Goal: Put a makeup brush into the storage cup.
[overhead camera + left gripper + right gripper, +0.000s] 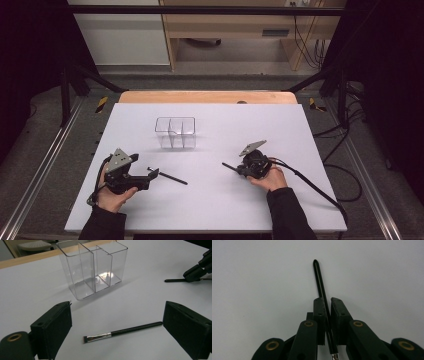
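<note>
2 brushes here: my right gripper [326, 302] is clamped on one brush [322, 290], handle poking out past the jaws. My left gripper [117, 322] is spread wide over the other brush [122, 331], flat on the table [280, 125], near the clear organizer [92, 267].

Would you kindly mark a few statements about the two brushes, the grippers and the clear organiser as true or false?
1. The right gripper is shut on a brush. True.
2. The left gripper grips the other brush. False: its jaws stand wide open, and that brush lies on the table between them.
3. The organiser holds a brush. False: its compartments are empty.
4. The organiser stands upright. True.
</note>
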Motion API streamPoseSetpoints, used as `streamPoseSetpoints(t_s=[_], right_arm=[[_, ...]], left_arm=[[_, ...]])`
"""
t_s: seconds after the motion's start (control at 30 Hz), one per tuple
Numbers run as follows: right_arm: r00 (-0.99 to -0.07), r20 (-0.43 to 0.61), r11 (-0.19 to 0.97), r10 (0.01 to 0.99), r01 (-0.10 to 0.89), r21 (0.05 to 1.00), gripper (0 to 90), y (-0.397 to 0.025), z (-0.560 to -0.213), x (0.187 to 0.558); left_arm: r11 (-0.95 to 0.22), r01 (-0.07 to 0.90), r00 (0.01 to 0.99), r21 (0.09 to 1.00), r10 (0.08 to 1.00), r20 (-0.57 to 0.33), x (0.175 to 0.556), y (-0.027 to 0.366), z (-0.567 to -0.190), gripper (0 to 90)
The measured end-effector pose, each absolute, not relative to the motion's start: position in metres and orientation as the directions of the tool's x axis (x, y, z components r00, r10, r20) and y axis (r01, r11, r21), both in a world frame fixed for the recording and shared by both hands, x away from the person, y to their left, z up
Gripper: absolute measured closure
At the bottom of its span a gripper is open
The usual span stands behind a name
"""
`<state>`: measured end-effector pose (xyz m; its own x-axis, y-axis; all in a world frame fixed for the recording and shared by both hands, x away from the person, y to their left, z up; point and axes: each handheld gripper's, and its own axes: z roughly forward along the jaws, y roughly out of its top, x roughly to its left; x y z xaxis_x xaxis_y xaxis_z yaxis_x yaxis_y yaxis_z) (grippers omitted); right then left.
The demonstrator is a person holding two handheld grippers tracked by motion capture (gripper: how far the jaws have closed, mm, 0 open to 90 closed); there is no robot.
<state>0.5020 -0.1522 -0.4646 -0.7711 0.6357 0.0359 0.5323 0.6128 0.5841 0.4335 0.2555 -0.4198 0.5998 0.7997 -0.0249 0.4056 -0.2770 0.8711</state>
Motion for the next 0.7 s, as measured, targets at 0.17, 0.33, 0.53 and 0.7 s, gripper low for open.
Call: streamPoseSetpoints(t_s=[0.17,0.33,0.53,0.7], right_arm=[[-0.754,0.048,0.593,0.656,0.553,0.586,83.8,-0.149,-0.465,0.496],[-0.741,0.029,0.589,0.671,0.557,0.585,73.5,-0.148,-0.465,0.496],[-0.734,0.012,0.589,0.679,0.555,0.587,65.3,-0.153,-0.448,0.494],[-0.738,0.005,0.626,0.675,0.576,0.525,61.6,-0.152,-0.436,0.494]], left_arm=[[-0.281,0.406,0.602,0.87,0.798,-0.023,0.433,0.255,-0.42,7.8],[-0.281,0.406,0.603,0.87,0.797,-0.024,0.433,0.255,-0.42,7.8],[-0.277,0.405,0.604,0.871,0.797,-0.027,0.433,0.255,-0.419,7.8],[-0.278,0.406,0.606,0.871,0.795,-0.029,0.433,0.255,-0.419,7.8]])
